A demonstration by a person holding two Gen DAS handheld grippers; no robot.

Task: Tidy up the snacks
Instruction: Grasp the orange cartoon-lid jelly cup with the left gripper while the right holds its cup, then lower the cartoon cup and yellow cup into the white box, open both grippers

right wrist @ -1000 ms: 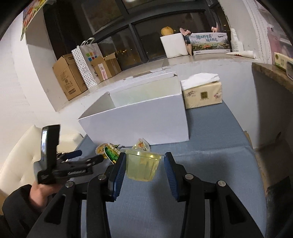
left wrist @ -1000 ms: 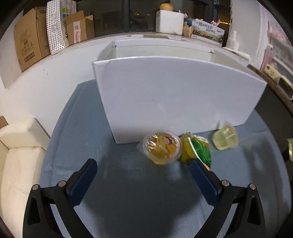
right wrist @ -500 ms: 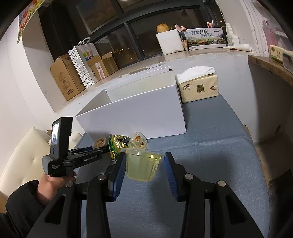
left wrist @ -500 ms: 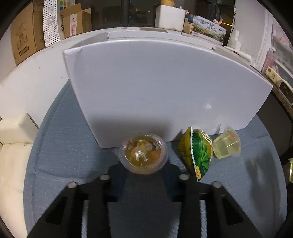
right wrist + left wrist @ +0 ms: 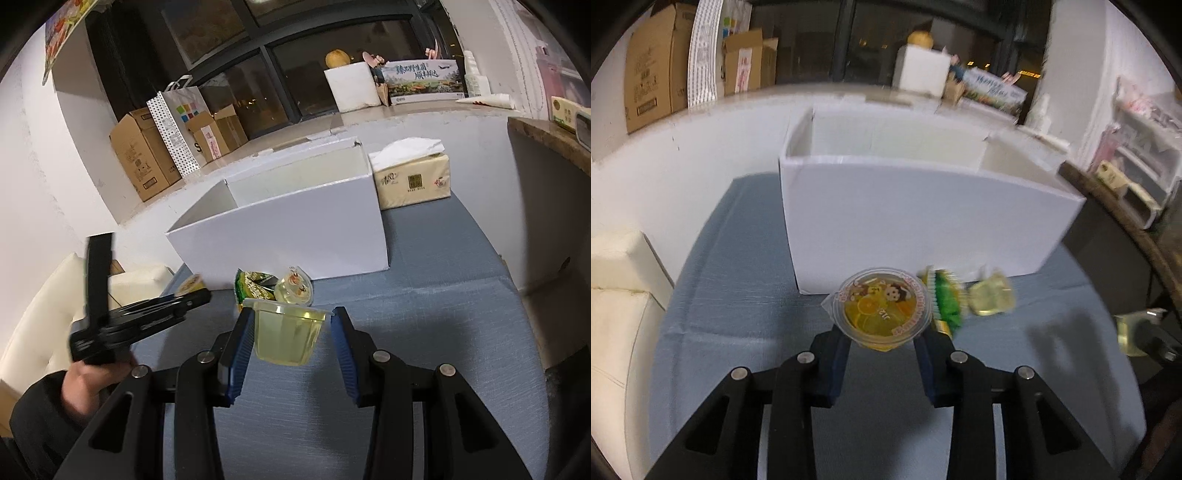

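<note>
1. Blue-grey cloth-covered table: I am working over it with both tools; everything below is sitting on it or hanging above it.

2. Open-topped white cardboard box: it is standing at the far middle of the table, and I am seeing no contents past its near wall.

3. Beige soft-pack tissue packet: it is lying just right of the box, touching or nearly touching its side.

4. Left gripper: I am holding it near the box's front wall, its blue-padded fingers clamped on item 6. In the right wrist view it is showing as a dark blurred tool at the left.

5. Right gripper: its fingers are pressing the sides of item 7, above the near part of the table.

6. Round clear fruit-jelly cup with a cartoon-printed lid: it is sitting between the left fingers, lid facing up.

7. Clear pale-yellow jelly cup: it is sitting upright between the right fingers.

8. Green-and-yellow foil snack packet: it is lying by the box's near wall, blurred in the left view.

9. Small clear jelly cup tipped on its side: it is lying just right of the packet, touching it.
</note>
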